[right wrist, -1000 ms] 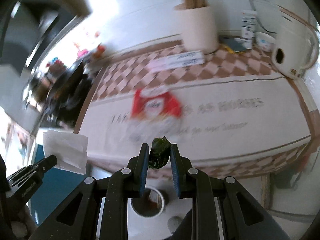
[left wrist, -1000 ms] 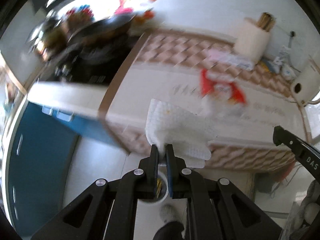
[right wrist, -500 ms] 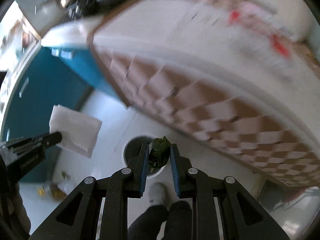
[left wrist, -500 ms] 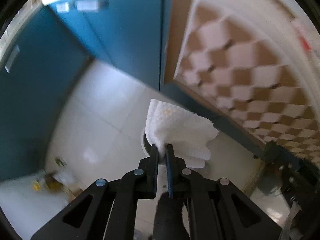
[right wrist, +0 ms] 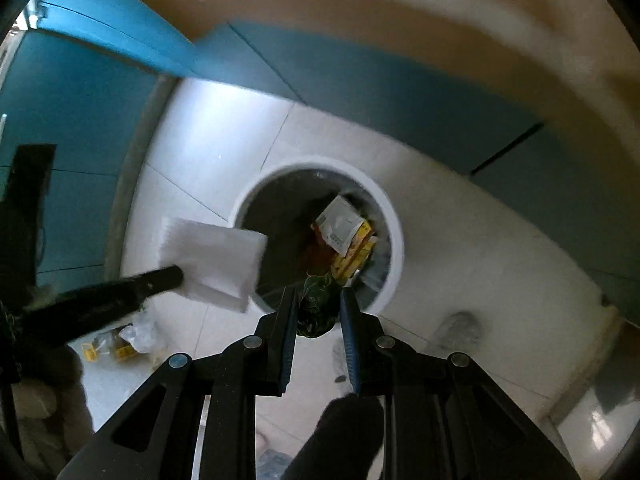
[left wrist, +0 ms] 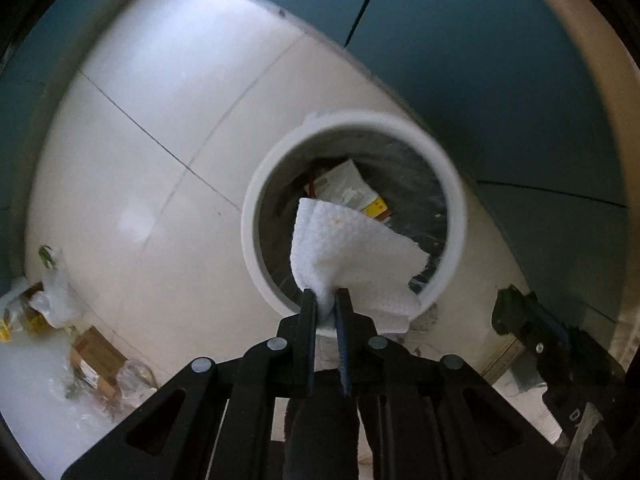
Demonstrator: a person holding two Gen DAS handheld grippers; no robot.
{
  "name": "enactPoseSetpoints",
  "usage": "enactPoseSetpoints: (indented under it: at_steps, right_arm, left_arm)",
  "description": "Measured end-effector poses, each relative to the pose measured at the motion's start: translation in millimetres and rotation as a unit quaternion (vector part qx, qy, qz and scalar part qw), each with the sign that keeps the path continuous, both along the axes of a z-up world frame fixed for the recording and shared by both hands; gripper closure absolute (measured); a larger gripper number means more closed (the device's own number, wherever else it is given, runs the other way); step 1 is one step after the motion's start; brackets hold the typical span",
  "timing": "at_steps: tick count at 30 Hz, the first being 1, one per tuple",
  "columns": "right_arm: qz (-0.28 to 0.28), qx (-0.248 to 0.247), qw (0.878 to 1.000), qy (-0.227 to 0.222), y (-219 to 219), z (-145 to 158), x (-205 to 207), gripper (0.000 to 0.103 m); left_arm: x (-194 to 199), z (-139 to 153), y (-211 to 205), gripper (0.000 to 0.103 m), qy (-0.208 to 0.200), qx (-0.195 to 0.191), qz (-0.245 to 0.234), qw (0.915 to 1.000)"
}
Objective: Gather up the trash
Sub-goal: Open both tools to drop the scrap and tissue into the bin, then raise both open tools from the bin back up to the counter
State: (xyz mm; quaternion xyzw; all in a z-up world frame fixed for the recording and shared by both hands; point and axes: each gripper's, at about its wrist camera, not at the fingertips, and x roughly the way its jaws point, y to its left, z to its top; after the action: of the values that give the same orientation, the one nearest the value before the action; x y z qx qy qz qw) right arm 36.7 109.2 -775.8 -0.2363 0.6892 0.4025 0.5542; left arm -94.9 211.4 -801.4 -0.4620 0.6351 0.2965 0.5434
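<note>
Lone "D" on right tool (left wrist: 532, 332); wrapper (right wrist: 340, 228) print unreadable.

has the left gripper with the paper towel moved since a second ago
Yes. The left gripper, shut on the paper towel, swung down from the tabletop and now points at the floor, over the white trash bin.

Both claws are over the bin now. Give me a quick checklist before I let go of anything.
1. Left claw grips the white paper towel: ok, pinched at one corner.
2. Paper towel over the bin opening: ok in the left wrist view; the right wrist view shows it nearer the rim's left edge, so cannot tell for certain.
3. Right claw holds the dark green crumpled scrap: ok, though the jaws look slightly apart around it.
4. Scrap over the opening: cannot tell; it sits at the near rim.
5. Bin has room: ok, only a few wrappers are visible inside.
6. The claws are clear of each other: ok.
</note>
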Motion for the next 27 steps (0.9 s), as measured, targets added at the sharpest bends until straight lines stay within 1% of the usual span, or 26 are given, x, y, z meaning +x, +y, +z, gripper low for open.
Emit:
enactPoseSetpoints:
  at_steps: [2,3,4,6,7,8,9,11,12,13,15,17,19,20,22,27]
  right_arm:
    - [0.006,-0.006,1.0,0.004,4.8,-26.5,-0.4,0.079]
    - [0.01,-0.009,1.0,0.009,6.7,-39.2,-0.9,0.079]
    - [0.012,-0.014,1.0,0.013,7.8,-49.4,-0.8,0.079]
    - [0.013,-0.027,0.999,0.012,9.2,-63.7,-1.0,0.072]
    - [0.014,-0.031,0.999,0.014,8.4,-67.1,-1.3,0.068]
    - [0.013,-0.032,0.999,0.013,10.2,-67.7,-1.8,0.054]
    - [0.013,-0.033,0.999,0.012,9.7,-65.2,-1.2,0.042]
    - [0.021,-0.031,0.999,0.0,7.6,-55.1,-1.3,0.039]
    - [0.026,-0.032,0.999,-0.006,7.3,-53.4,-2.4,0.03]
    - [0.029,-0.034,0.999,-0.011,8.1,-49.5,-1.6,0.025]
    - [0.039,-0.039,0.998,-0.027,7.8,-38.7,-3.1,0.009]
    - [0.048,-0.046,0.996,-0.052,7.3,-22.9,-5.2,0.001]
    - [0.053,-0.044,0.995,-0.067,7.4,-6.4,-6.7,0.001]
    - [0.057,-0.044,0.994,-0.078,7.5,6.0,-7.9,0.001]
    - [0.06,-0.041,0.993,-0.088,5.2,27.0,-9.8,0.001]
    - [0.066,-0.032,0.992,-0.104,-3.9,92.0,-14.7,0.001]
  left_arm:
    - [-6.1,-16.6,-2.7,0.093,0.006,-0.011,0.006,0.9999]
    - [-8.1,-20.5,-3.0,0.093,0.012,-0.015,0.007,0.9998]
    - [-10.1,-23.3,-2.8,0.09,0.015,-0.017,0.01,0.9997]
    - [-15.0,-20.5,-4.0,0.072,0.018,-0.012,0.014,0.9997]
    - [-18.0,-15.7,-3.9,0.05,0.017,-0.005,0.015,0.9997]
    - [-19.9,-9.3,-3.1,0.03,0.02,0.006,0.015,0.9997]
    - [-16.3,-3.6,-0.8,0.023,0.022,0.015,0.014,0.9996]
    - [-18.1,11.0,0.6,0.011,0.028,0.034,0.012,0.999]
    - [-20.0,18.4,3.0,0.008,0.035,0.044,0.011,0.9984]
    - [-21.7,28.0,3.0,0.004,0.039,0.055,0.01,0.9977]
    - [-23.7,47.7,2.1,0.004,0.047,0.078,0.006,0.9958]
    - [-26.9,74.3,-1.4,0.004,0.055,0.105,0.002,0.9929]
    - [-28.9,96.4,-4.2,0.004,0.056,0.12,0.0,0.9911]
    - [-31.3,112.2,-7.1,0.004,0.058,0.13,-0.001,0.9899]
    - [-34.4,132.9,-10.0,0.004,0.057,0.139,-0.001,0.9887]
    - [-39.2,198.3,-28.2,0.004,0.047,0.162,0.003,0.9857]
